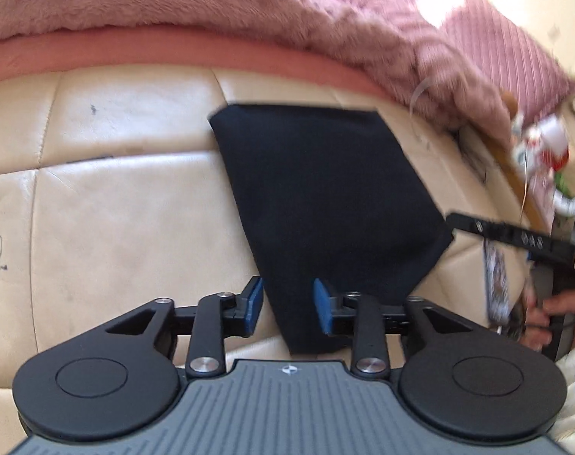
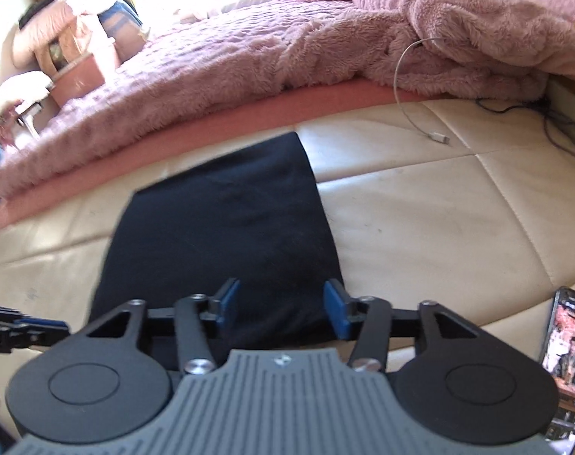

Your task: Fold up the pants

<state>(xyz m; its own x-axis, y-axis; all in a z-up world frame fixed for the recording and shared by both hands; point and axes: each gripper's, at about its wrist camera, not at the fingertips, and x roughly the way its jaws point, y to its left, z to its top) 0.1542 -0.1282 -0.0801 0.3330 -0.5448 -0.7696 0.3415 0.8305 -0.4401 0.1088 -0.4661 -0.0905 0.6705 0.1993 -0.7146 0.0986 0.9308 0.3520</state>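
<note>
The black pants point(image 1: 325, 197) lie folded into a flat compact shape on the cream leather surface point(image 1: 117, 208); they also show in the right wrist view point(image 2: 227, 227). My left gripper point(image 1: 287, 303) is open and empty, its blue pads astride the near left corner of the pants. My right gripper point(image 2: 283, 307) is open and empty above the near right edge of the pants. The right gripper also shows in the left wrist view point(image 1: 515, 235) at the far right, held by a hand. The left gripper's tip shows at the left edge of the right wrist view point(image 2: 22, 330).
A pink fuzzy blanket point(image 2: 249, 49) covers the bed behind the leather surface. A white charging cable point(image 2: 435, 136) and dark cords point(image 2: 564, 129) lie at the back right. A phone point(image 2: 564, 360) with a lit screen lies at the near right. Clutter point(image 1: 541, 151) stands at the right.
</note>
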